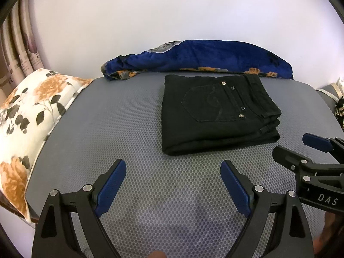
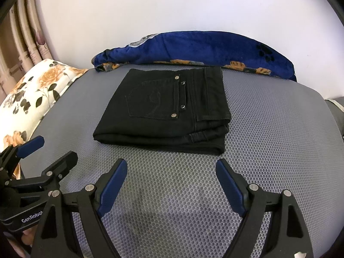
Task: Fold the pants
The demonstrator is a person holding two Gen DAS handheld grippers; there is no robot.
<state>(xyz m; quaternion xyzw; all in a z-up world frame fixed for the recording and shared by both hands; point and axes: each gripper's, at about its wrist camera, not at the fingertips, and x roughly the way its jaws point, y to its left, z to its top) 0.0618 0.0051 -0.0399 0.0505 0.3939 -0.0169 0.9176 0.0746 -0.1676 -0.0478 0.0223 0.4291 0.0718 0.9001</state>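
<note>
Black denim pants (image 2: 163, 109), folded into a compact stack, lie on the grey honeycomb-textured mat (image 2: 268, 150) before a blue floral blanket (image 2: 204, 49). Left gripper (image 1: 173, 167) and right gripper (image 2: 172, 167) hover apart from them, jaws wide and empty.

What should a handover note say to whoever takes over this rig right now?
Left gripper: open, empty, over the grey mat, short of the pants.
Right gripper: open, empty, also over the mat, beside the left one.
Pants: black, folded into a compact stack on the mat, back pocket up, in front of the blue blanket. Neither gripper touches them.
Floral pillow: at the mat's left edge, clear of the pants.
Done: the folding looks complete; layers sit stacked with edges roughly aligned.
Left: probably nothing, at most a quick tidy of the layered edge on the right.
</note>
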